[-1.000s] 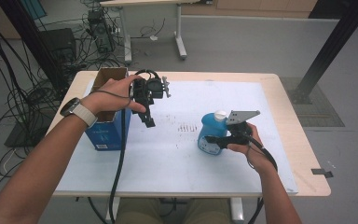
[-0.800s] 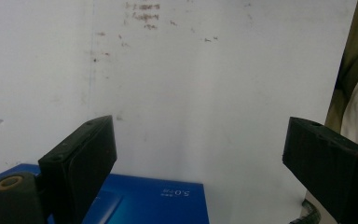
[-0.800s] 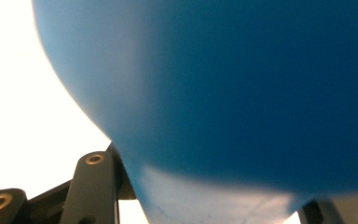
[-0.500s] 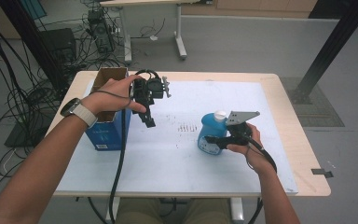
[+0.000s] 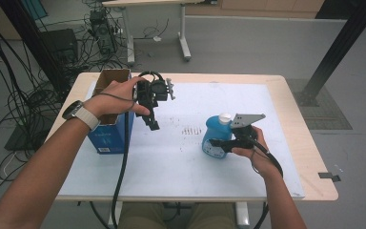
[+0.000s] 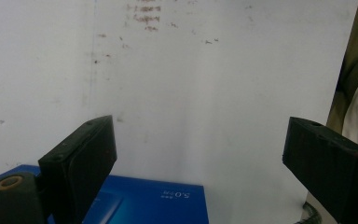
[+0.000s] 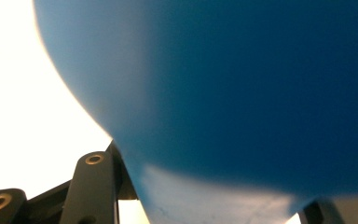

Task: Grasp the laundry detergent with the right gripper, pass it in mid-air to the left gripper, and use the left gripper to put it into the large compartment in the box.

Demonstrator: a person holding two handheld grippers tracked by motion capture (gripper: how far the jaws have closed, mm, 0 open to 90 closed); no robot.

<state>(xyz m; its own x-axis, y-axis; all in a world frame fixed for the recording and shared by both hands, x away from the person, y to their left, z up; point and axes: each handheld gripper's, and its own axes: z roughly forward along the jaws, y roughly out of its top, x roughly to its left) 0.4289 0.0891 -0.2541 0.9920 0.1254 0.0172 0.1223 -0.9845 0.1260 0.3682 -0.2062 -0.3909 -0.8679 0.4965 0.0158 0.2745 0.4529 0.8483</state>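
From the high view, the rounded blue plastic bottle with a white cap (image 5: 216, 139) is seen standing on the white sheet (image 5: 190, 157) covering the wooden counter (image 5: 310, 157), right of centre. The right gripper (image 5: 218, 143) is clamped on its lower body, fingers pinching it. In the right gripper view the blue bottle wall (image 7: 242, 93) is pressed close to the lens and blurred. The left gripper (image 5: 152, 125) is held above the sheet beside an open blue cardboard box (image 5: 109, 136); its fingers (image 6: 81, 158) are spread with nothing between them. On the box (image 6: 158, 200), seen in the left gripper view, "5.0" can be read, upside down. Faint reddish marks (image 6: 144, 18) stain the sheet. Cables (image 5: 24, 90) are strewn over the grey floor (image 5: 248, 47).
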